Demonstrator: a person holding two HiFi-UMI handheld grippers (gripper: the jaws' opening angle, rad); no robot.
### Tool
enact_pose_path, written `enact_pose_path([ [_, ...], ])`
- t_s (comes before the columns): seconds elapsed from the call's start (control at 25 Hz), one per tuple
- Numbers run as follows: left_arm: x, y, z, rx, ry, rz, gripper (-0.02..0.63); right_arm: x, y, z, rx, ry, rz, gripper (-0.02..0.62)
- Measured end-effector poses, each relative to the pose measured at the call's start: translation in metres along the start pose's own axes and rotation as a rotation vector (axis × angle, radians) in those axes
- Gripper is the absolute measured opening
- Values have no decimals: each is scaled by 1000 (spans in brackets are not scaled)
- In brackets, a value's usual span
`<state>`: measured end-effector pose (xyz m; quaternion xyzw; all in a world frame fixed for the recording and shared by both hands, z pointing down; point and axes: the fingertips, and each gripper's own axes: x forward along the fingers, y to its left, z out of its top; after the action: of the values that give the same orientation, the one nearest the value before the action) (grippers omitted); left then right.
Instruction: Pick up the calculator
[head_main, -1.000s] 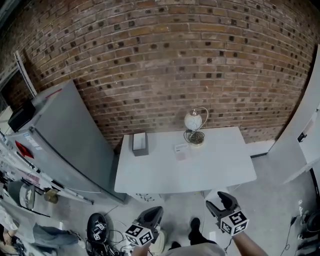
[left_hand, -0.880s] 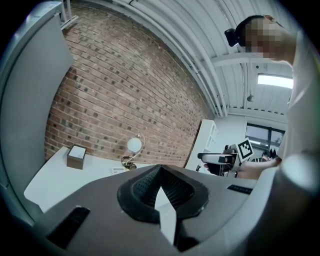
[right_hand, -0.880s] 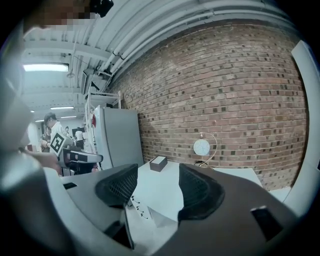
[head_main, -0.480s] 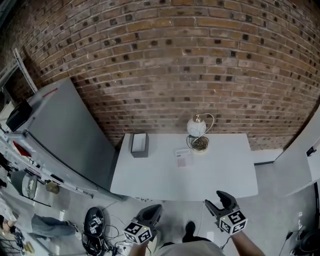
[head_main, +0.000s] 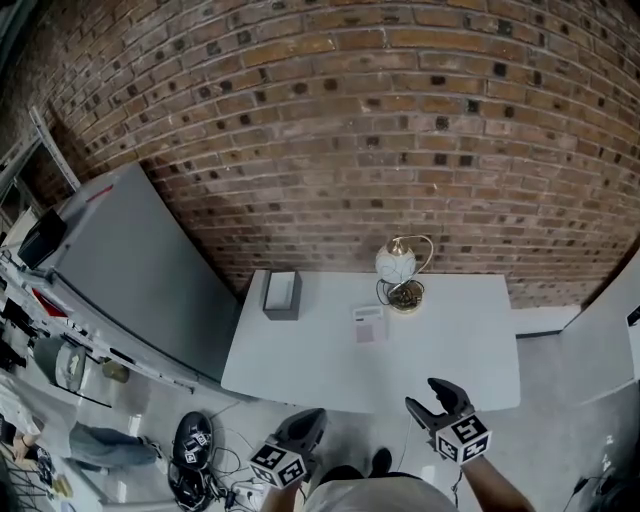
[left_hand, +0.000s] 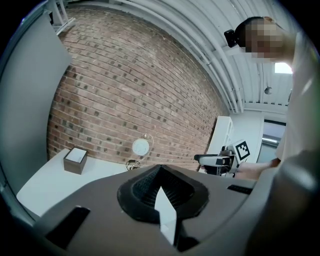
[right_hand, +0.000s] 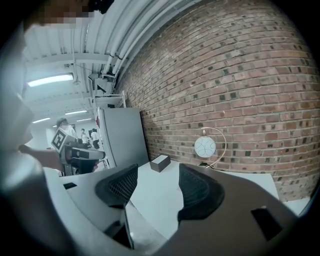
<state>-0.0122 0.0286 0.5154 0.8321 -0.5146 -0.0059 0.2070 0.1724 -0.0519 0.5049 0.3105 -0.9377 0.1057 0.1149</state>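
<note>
Although the calculator (head_main: 369, 323) is seen in the head view as a small pale rectangle lying flat on the white bench (head_main: 450, 350), its keys and display are too small to be made out. It cannot be picked out in either gripper view. It is placed near the middle of the bench, just in front of the lamp (head_main: 398, 266) and well apart from the grey box (head_main: 281, 295) at the back left corner.

The person's forearms are cut off by the lower edge of the head view. In the left gripper view the near part of the bench is hidden by the left gripper (left_hand: 160, 172) itself; its 2 fingers are pressed together with nothing between them. The 2 fingers of the right gripper (right_hand: 152, 182) are spread wide, and only bare bench top and its near edge are seen in the gap.

Both grippers are held by the near edge of the bench, the left one just short of it. The near half of the bench is bare. The back is closed by the brick wall (head_main: 330, 130), and the left end is flanked by a tall grey cabinet (head_main: 130, 270).
</note>
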Motion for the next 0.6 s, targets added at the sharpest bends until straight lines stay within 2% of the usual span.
enact_pose_path([
  [0.36, 32, 17, 7, -3, 17, 5, 14, 24, -29, 4, 2, 22, -1, 271],
  [0.6, 57, 44, 9, 2, 42, -14, 14, 53, -48, 3, -3, 49, -20, 270],
])
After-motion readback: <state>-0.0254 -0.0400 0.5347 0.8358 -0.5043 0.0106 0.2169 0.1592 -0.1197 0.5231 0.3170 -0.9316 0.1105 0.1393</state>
